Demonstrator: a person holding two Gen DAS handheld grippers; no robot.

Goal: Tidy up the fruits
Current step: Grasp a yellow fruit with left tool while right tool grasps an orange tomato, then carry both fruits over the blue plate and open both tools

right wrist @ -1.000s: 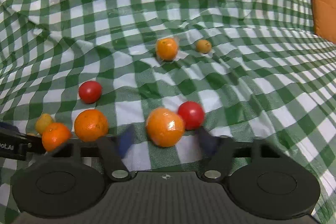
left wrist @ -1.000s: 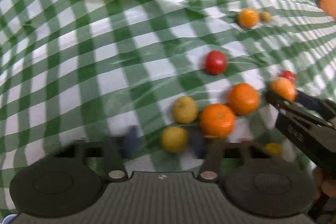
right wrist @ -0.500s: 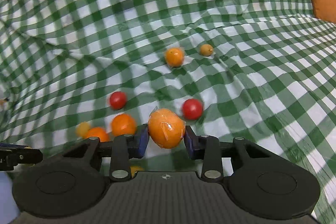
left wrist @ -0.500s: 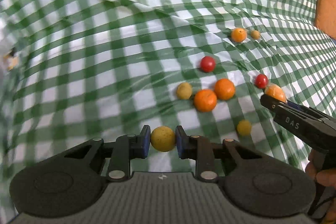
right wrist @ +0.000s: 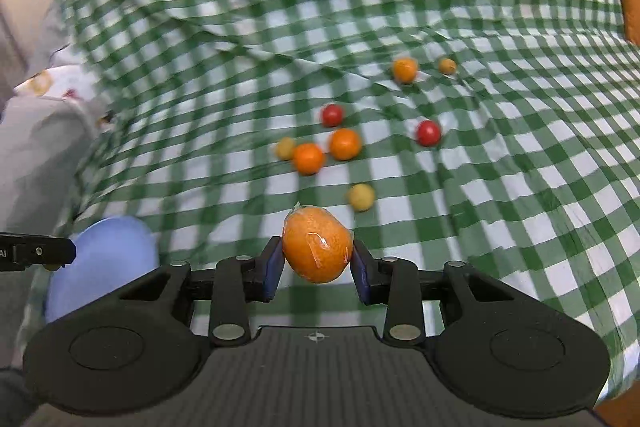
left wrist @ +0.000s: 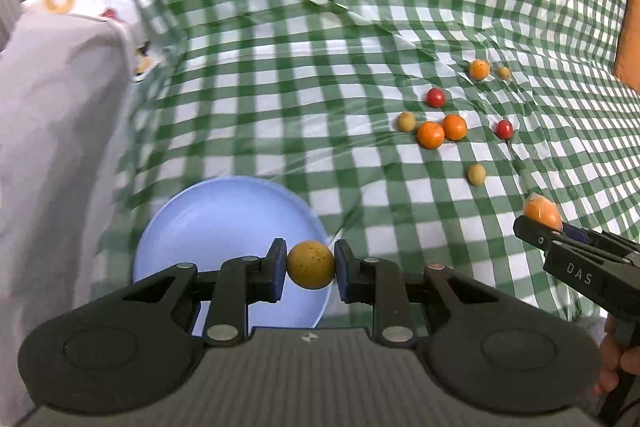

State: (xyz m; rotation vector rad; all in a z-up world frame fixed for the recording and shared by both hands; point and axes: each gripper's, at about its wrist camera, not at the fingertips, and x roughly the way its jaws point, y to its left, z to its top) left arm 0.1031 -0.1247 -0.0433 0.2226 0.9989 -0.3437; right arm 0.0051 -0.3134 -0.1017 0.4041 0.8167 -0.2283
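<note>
My left gripper is shut on a small yellow fruit, held above the right rim of a light blue plate. My right gripper is shut on a plastic-wrapped orange, lifted off the cloth. In the left wrist view that orange shows at the tip of the right gripper. On the green checked cloth lie two oranges, two red fruits, two yellow fruits, and a further orange with a tiny one.
The blue plate sits at the cloth's near left. A grey and white patterned fabric lies beyond the cloth's left edge. An orange cushion stands at the far right. A hand grips the right tool.
Both grippers closed on their fruit and lifted away from the cluster. The left one swung left over the blue plate, which has come into view.
</note>
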